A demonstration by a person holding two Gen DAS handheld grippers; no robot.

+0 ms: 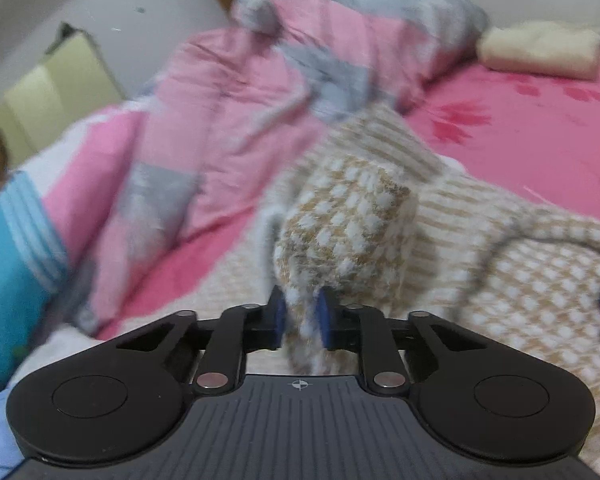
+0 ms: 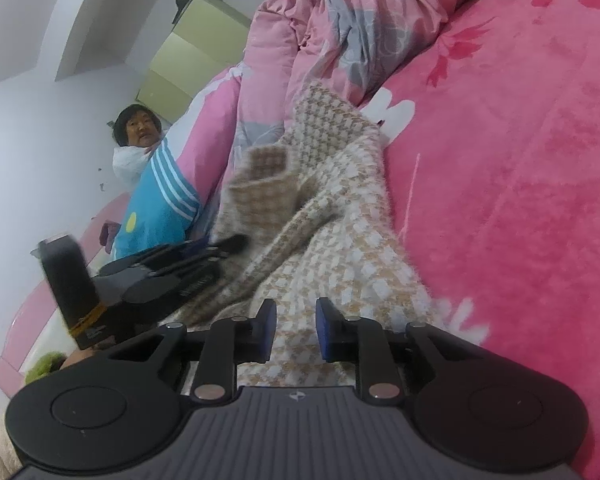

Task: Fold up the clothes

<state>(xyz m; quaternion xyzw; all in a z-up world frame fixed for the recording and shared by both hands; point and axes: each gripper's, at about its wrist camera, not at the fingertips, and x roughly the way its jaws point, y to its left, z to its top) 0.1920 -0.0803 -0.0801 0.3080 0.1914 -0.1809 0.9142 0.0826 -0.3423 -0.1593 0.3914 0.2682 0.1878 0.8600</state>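
No words, brand names or numbers can be read anywhere. The only sign is a small white crosshair mark (a circle crossed by two lines) printed on the ribbed grey body of the left gripper (image 1: 300, 312), centred just behind the blue pads (image 1: 281, 312). The right gripper (image 2: 296, 322) carries a similar small white mark at the same spot behind its own pads, too smeared to make out. In the right wrist view the left gripper's side shows pale lettering on its black housing, left of the houndstooth sweater (image 2: 340, 248), but it is blurred beyond reading.
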